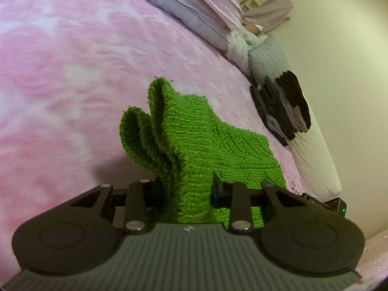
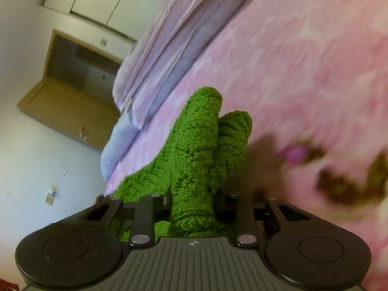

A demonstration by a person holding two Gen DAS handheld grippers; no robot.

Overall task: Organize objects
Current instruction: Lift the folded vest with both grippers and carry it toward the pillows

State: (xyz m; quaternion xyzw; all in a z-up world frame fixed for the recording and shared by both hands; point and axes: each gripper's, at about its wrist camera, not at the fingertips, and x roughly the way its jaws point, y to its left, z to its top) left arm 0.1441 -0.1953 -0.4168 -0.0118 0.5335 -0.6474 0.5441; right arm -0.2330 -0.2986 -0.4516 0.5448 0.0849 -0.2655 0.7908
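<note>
A green knitted cloth (image 1: 194,140) hangs between both grippers above the pink bedspread (image 1: 60,72). My left gripper (image 1: 186,189) is shut on one bunched corner of it; folds stick up past the jaws and the rest trails to the right. In the right wrist view the same green cloth (image 2: 201,150) stands up in thick rolls, and my right gripper (image 2: 192,201) is shut on that end. The fingertips of both grippers are buried in the fabric.
Folded lilac quilts and pillows (image 1: 194,7) lie at the head of the bed. A stack of dark and white folded clothes (image 1: 283,106) sits by a white pillow (image 1: 312,155) at the bed's right edge. Blurred brown shapes (image 2: 346,181) lie on the pink bedspread (image 2: 303,60). A wooden door (image 2: 63,101) stands beyond.
</note>
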